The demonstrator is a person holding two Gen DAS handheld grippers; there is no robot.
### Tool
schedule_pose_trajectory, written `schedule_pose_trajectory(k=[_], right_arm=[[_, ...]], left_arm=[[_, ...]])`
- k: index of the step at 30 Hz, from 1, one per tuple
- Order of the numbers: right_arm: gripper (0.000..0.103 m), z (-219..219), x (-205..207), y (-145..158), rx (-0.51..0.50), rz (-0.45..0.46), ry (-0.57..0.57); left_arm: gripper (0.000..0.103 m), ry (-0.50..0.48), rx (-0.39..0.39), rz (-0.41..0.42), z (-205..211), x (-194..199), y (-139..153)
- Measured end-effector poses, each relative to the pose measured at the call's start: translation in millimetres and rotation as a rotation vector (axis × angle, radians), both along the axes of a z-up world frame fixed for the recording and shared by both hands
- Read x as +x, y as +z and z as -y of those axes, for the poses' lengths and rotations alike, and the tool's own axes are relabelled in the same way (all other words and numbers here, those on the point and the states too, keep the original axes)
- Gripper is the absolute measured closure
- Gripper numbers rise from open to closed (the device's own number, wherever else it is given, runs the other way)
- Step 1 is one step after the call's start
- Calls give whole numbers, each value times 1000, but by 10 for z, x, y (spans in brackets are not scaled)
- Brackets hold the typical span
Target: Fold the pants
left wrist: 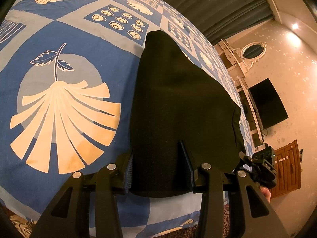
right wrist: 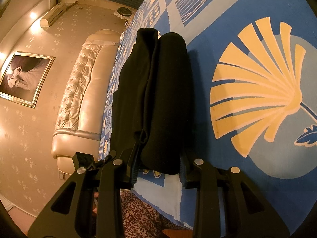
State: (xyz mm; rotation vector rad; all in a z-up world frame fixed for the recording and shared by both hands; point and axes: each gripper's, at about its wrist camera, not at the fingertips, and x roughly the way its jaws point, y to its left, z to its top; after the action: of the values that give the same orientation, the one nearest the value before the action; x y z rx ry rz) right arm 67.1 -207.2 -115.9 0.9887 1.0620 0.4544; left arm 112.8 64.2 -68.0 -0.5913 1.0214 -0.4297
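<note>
Two grippers meet one pair of black, soft-fabric pants (left wrist: 178, 109), lying lengthwise in a long folded strip on the bed's blue sheet with cream leaf prints (left wrist: 65, 107), its near end by the bed edge. Limp and light by the look of it, the cloth would sag and slip unless pinched through all layers at that near end's corners. Left gripper (left wrist: 158, 166) stands wide open, its fingers (left wrist: 128, 170) straddling the near end. Right gripper (right wrist: 158, 164) is likewise spread, fingers (right wrist: 134, 168) flanking the cloth; neither has closed on it
</note>
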Motion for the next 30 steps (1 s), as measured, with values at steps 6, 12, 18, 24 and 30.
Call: schedule_pose_trajectory(k=[6, 12, 18, 24, 30], right_arm=[[72, -16, -38, -9, 4, -3, -2], [57, -23, -73, -11, -3, -14, 12], [36, 65, -81, 9, 30, -6, 24], [24, 159, 44, 25, -10, 5, 59], [24, 131, 398, -44, 4, 0, 105]], left_arm=[[61, -3, -1, 0, 19, -19, -13], [44, -5, -8, -9, -18, -24, -58], [28, -78, -10, 30, -60, -7, 3], [23, -105, -43, 37, -169, 184, -29], [23, -150, -106, 45, -153, 583, -74]])
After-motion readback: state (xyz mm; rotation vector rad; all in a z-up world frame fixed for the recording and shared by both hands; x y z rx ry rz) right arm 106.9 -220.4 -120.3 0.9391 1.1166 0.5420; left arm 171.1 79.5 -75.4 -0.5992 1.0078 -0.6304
